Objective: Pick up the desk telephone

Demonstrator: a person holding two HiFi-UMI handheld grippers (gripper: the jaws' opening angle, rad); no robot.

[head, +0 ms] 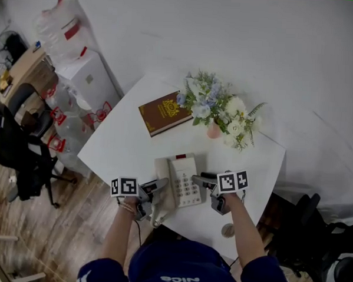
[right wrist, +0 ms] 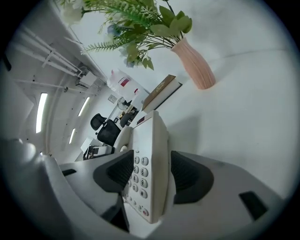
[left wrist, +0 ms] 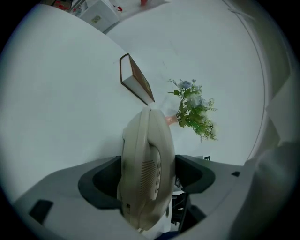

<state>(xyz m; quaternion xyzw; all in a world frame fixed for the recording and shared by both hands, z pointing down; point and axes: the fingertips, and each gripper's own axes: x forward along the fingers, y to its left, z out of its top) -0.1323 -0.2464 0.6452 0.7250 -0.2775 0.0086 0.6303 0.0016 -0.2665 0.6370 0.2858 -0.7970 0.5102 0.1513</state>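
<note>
The beige desk telephone (head: 183, 179) lies on the white table (head: 123, 146), near its front edge, handset on the left and keypad on the right. My left gripper (head: 160, 185) reaches in from the left, and in the left gripper view the handset side (left wrist: 145, 168) stands between its jaws, the dark pads (left wrist: 101, 180) close beside it without a clear squeeze. My right gripper (head: 199, 180) comes in from the right. In the right gripper view the keypad edge (right wrist: 151, 159) sits between its wide jaws, with a thin gap at the right pad (right wrist: 187, 176).
A brown book (head: 163, 112) and a pink vase of flowers (head: 218, 107) stand behind the phone. Black office chairs (head: 22, 153) and water bottles (head: 68, 123) stand on the floor to the left. The phone cord (head: 138, 224) hangs off the front edge.
</note>
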